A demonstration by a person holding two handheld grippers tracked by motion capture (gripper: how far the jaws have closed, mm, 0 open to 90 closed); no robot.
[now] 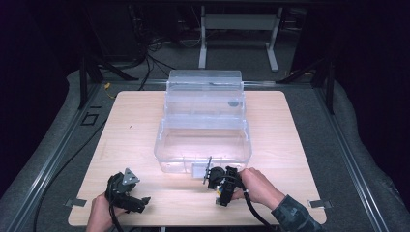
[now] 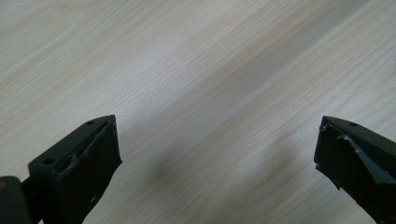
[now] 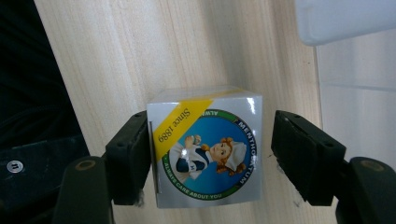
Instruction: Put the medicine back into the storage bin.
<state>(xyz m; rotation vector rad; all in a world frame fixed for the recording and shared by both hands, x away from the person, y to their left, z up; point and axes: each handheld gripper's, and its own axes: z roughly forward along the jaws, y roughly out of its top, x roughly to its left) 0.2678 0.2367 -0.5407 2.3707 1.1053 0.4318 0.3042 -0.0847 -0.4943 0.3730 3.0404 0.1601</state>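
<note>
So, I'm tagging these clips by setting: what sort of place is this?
Likely a lab or recording workspace: a lone wooden table inside metal rails, loose cables on the floor, dark surroundings.

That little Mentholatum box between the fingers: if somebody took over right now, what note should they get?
Right gripper: fingers on either side of the Mentholatum box, left one touching, a small gap at the right one; grip not sure.
Left gripper: open, nothing in it, over bare table.
Clear tiered organizer: open, just beyond the right gripper; its front tray looks unfilled.
Likely left: put the box in the organizer.
</note>
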